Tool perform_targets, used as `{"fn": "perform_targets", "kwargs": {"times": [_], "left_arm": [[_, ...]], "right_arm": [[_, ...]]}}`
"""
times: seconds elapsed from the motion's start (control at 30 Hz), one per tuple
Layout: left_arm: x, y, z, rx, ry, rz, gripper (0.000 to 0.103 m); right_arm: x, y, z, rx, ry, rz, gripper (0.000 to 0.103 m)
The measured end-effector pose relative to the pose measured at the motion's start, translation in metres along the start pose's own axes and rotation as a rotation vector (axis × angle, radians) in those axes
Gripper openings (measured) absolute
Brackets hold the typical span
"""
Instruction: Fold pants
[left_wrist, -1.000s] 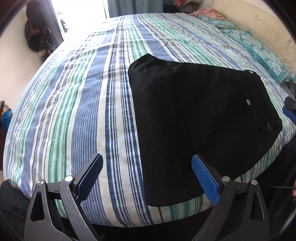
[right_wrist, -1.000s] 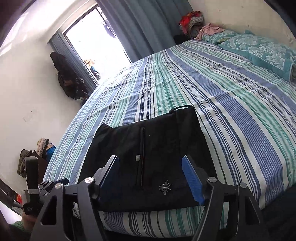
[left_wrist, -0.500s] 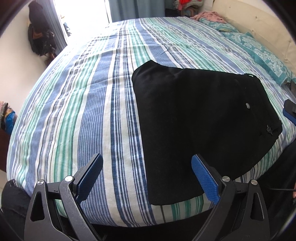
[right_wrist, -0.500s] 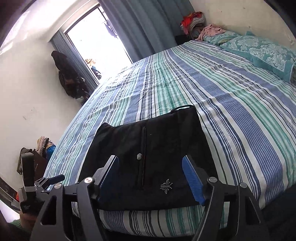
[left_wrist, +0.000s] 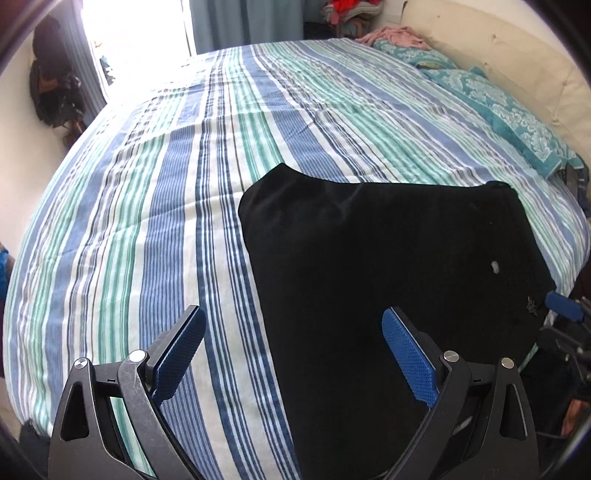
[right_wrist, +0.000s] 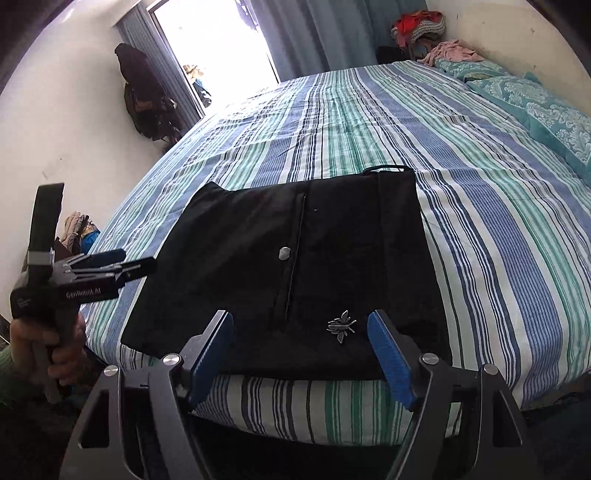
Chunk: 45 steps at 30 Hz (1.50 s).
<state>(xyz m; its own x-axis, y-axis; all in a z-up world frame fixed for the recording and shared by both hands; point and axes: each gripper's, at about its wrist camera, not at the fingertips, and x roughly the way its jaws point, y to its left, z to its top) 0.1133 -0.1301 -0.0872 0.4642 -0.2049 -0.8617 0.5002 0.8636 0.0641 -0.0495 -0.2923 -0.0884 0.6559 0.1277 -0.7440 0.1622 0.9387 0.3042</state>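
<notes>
The black pants (left_wrist: 388, 280) lie folded into a flat block at the near edge of the striped bed (left_wrist: 147, 221). They also show in the right wrist view (right_wrist: 295, 273), with a silver button and a small insect emblem on top. My left gripper (left_wrist: 291, 354) is open and empty, above the pants' left edge. In the right wrist view the left gripper (right_wrist: 122, 264) hovers beside the pants' left side. My right gripper (right_wrist: 301, 354) is open and empty at the pants' near edge.
Teal patterned pillows (left_wrist: 498, 110) lie along the bed's right side by the wall. Loose clothes are piled at the far corner (right_wrist: 424, 29). A bright window with curtains (right_wrist: 229, 48) is at the back, with dark bags hanging on the left wall (right_wrist: 144, 96).
My left gripper has moved forward over the bed and closer to the pants. My right gripper has barely moved. The pants have not moved.
</notes>
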Motion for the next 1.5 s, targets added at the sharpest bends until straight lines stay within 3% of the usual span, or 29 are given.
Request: {"fn": "perform_targets", "kwargs": {"times": [0.13,0.2,0.27,0.37,0.43,0.5,0.63,0.7,0.8,0.87,0.93,1.03,1.13,1.2,1.3,1.37,1.5], "left_arm": [[0.036,-0.017,0.04,0.109,0.038,0.056,0.097],[0.061,-0.011,0.058,0.088,0.057,0.129,0.098],[0.086,0.015,0.074,-0.035,0.111,0.211,0.098],[0.091,0.061,0.085,-0.263,0.147,0.244,0.097],[0.075,0.075,0.085,-0.337,0.122,0.186,0.096],[0.054,0.073,0.079,-0.327,0.082,0.139,0.095],[0.028,0.03,0.065,-0.166,0.065,-0.041,0.095],[0.026,0.0,0.062,-0.073,0.07,-0.062,0.095],[0.029,-0.039,0.049,0.068,0.047,0.081,0.096],[0.044,-0.045,0.045,0.114,0.061,0.185,0.096],[0.058,-0.029,0.048,0.061,0.079,0.219,0.098],[0.055,0.014,0.058,-0.133,0.096,0.251,0.097],[0.033,0.059,0.058,-0.285,0.068,0.202,0.096],[0.015,0.077,0.054,-0.312,0.043,0.177,0.096],[-0.011,0.088,0.038,-0.302,0.017,0.123,0.096],[-0.024,0.084,0.024,-0.288,0.018,0.063,0.097],[-0.044,0.045,-0.005,-0.22,0.014,-0.065,0.097]], "right_arm": [[0.011,-0.003,-0.006,-0.033,0.033,-0.003,0.076],[0.015,0.001,-0.007,-0.064,0.042,-0.018,0.076],[0.019,0.003,-0.007,-0.081,0.054,-0.024,0.078],[0.02,0.002,-0.006,-0.077,0.053,-0.006,0.08],[0.019,0.0,-0.006,-0.06,0.05,0.012,0.081],[0.019,-0.002,-0.005,-0.049,0.047,0.03,0.084],[0.02,0.001,-0.005,-0.059,0.05,0.042,0.089],[0.021,0.003,-0.005,-0.069,0.052,0.035,0.09],[0.02,0.004,-0.005,-0.065,0.052,0.037,0.091],[0.019,0.002,-0.005,-0.052,0.047,0.048,0.09],[0.018,0.0,-0.005,-0.042,0.045,0.059,0.091],[0.016,-0.001,-0.006,-0.04,0.044,0.066,0.091],[0.016,-0.001,-0.007,-0.042,0.044,0.067,0.09],[0.013,-0.002,-0.006,-0.034,0.038,0.072,0.09],[-0.001,-0.008,0.0,0.008,-0.021,0.104,0.09],[-0.021,-0.021,0.004,0.073,-0.121,0.116,0.09],[-0.06,-0.042,0.012,0.156,-0.272,0.032,0.09]]}}
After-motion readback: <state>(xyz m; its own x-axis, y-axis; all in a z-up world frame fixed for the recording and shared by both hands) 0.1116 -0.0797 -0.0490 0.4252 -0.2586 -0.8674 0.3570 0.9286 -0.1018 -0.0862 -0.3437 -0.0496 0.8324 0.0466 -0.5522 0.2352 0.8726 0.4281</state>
